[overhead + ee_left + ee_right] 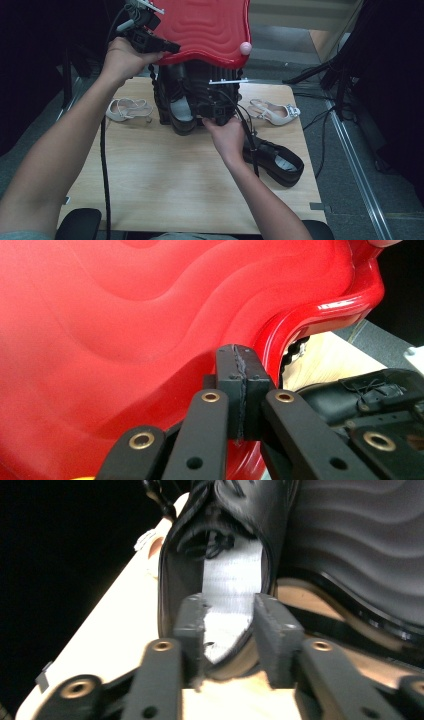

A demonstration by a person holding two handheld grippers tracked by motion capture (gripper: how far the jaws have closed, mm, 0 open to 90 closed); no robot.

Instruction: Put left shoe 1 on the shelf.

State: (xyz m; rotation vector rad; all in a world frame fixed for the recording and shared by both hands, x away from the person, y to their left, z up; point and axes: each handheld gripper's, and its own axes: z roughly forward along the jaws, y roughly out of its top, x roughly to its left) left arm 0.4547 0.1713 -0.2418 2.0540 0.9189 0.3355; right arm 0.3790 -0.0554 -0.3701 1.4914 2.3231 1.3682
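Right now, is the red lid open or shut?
Open. The left gripper holds the red lid tipped up, and a black shoe shows underneath.

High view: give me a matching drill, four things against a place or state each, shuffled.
Things:
1 red lid
2 left tool
3 far black shoe
4 near black shoe

Place or state:
A shut on the lid's edge
B under the lid
C beside the right forearm
D held raised

Pairs: 1-D, 2-A, 3-B, 4-C
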